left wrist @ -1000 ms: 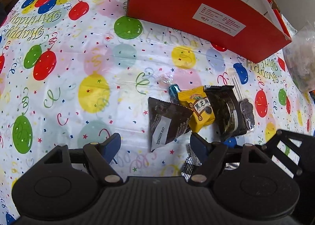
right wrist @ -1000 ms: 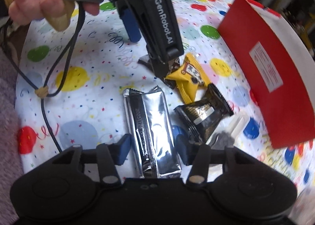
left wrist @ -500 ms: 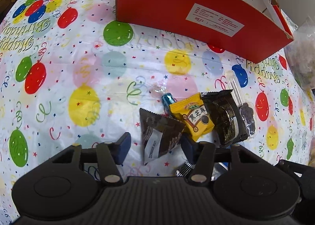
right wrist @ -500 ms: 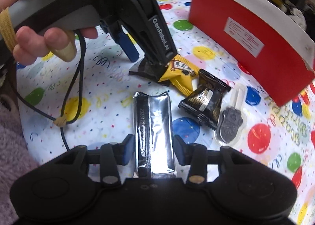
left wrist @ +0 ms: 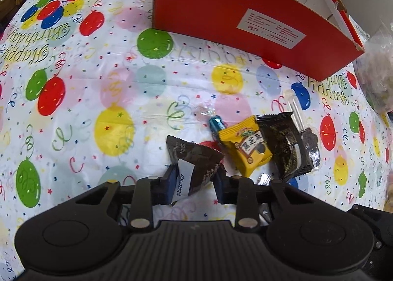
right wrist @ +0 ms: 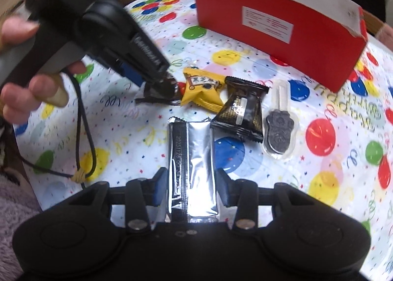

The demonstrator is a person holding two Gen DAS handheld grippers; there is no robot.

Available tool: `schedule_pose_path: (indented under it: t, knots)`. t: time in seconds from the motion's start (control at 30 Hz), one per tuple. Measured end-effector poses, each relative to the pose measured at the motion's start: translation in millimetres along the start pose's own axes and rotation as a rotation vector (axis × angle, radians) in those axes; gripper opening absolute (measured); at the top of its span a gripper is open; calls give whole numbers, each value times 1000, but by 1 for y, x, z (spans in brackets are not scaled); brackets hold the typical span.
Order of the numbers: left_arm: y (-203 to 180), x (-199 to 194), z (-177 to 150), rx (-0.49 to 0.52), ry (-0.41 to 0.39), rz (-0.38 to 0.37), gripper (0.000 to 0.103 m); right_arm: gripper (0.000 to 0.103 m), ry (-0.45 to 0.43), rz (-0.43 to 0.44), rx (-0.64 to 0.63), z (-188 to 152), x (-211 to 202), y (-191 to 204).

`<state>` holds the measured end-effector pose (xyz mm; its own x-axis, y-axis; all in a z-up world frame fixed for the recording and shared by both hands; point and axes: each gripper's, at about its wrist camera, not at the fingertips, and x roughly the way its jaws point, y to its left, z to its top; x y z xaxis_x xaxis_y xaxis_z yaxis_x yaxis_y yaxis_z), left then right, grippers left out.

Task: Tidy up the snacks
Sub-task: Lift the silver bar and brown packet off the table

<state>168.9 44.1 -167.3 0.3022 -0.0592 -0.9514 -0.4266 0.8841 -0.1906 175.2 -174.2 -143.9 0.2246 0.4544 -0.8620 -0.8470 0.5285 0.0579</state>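
While your left gripper (left wrist: 194,177), whose jaws have just been closing, pinches the near end of a dark brown packet (left wrist: 194,158) with a white date strip, your right gripper (right wrist: 190,190) holds a silver foil bar (right wrist: 191,158) between narrow jaws, its seam stamped with a date code. Five more sweets lie loose on the desk (left wrist: 98,84) beyond them: one yellow packet (left wrist: 248,148) printed with Chinese characters, one black-and-gold packet (left wrist: 285,143), one dark moulded lollipop in clear wrap (right wrist: 278,131), one small teal candy (left wrist: 216,123) and one clear twist-wrapped sweet (left wrist: 203,110). Farther back stands a single red box (left wrist: 245,18) with a white label too small to read. On the balloon cloth you can read "Happy Birthday".
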Motion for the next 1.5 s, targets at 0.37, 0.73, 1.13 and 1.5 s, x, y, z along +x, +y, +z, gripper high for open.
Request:
schedule_pose_path:
  t: [0.37,0.73,1.13,1.5]
  knots:
    - [25,-12,-8,-59,-10,-17,30,41,-78,38,182,4,-18,-13]
    - [33,-26,-12,-53,-27,-24,29,41,-87,46,206,10,-25,-10]
    - [35,-20,-15,-33,-13,-6,29,34,-16,-9,96,-5,-5,8]
    - [36,-18,-14,-31,-7,-1,29,54,-17,-43,10,-1,4,24]
